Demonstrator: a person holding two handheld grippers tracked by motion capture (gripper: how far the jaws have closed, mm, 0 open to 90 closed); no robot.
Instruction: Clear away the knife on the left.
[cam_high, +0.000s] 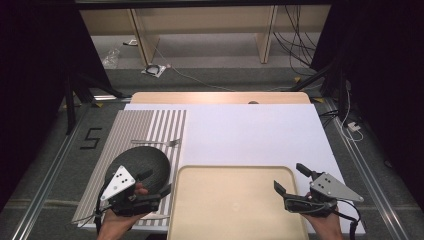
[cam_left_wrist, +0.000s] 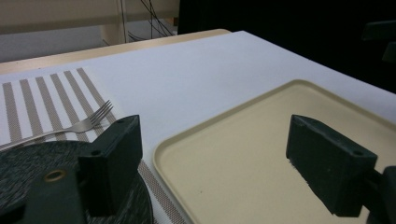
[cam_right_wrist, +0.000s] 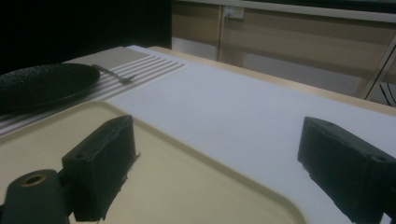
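1. The left gripper (cam_high: 152, 183), jaws apart and empty, hovers at the lower left over the black plate (cam_high: 145, 160).
2. The right gripper (cam_high: 291, 178), also apart, sits lower right by the tray (cam_high: 230, 172).
3. So the left is nearer the plate.

left gripper (cam_high: 157, 184), right gripper (cam_high: 291, 179): black bodies, blocky black jaws, grey three-cornered plates with screw holes, trailing black cables.

Plate (cam_high: 145, 160) on striped mat (cam_high: 135, 125), fork (cam_high: 157, 143) behind it, tray (cam_high: 237, 200) just right of plate
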